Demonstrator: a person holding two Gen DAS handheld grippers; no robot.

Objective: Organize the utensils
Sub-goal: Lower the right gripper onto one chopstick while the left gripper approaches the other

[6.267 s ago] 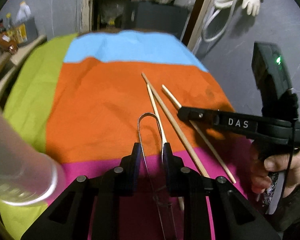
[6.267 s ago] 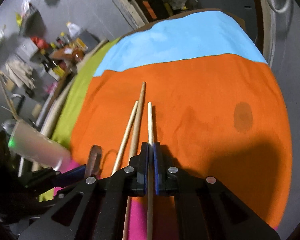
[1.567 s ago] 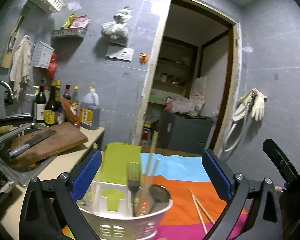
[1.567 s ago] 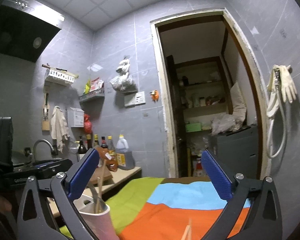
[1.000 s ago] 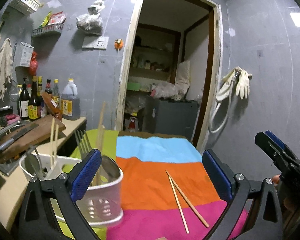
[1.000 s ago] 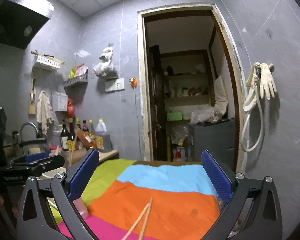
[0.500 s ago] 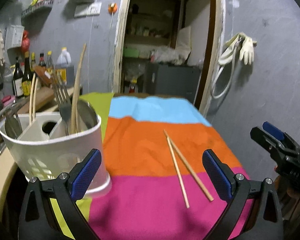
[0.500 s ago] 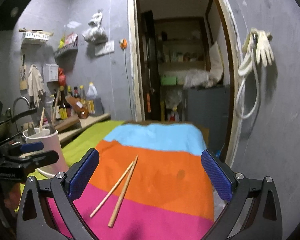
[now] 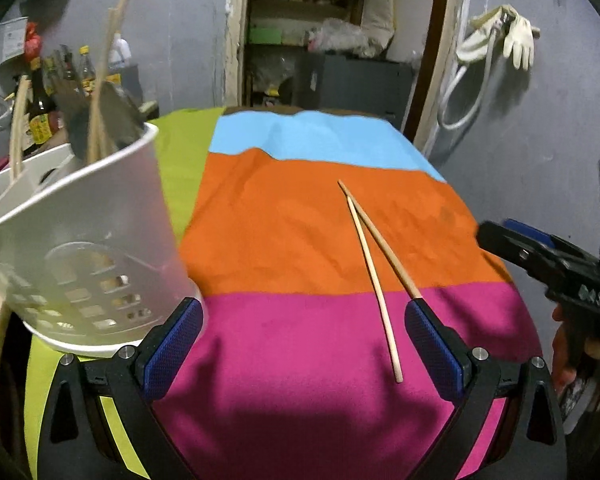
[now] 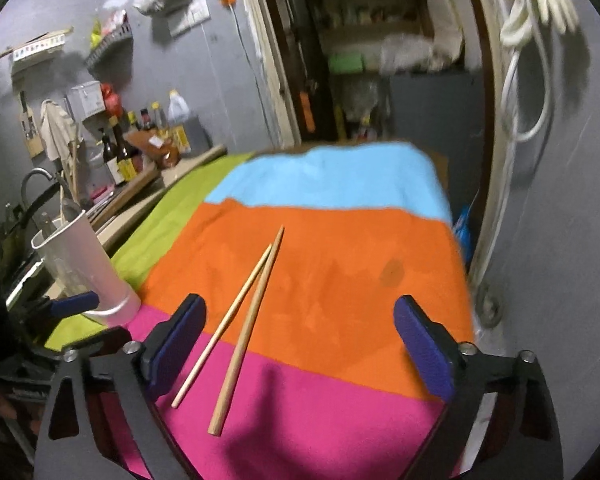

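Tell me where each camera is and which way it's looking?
Left wrist view: sits on the left gripper, facing along the striped cloth toward the doorway; its two blue-padded fingers show, spread wide, with the white utensil holder close on the left.
Right wrist view: sits on the right gripper, facing the same doorway; its fingers show, also spread wide.
Shared: both see the two chopsticks on the cloth, the holder, and each other's gripper.
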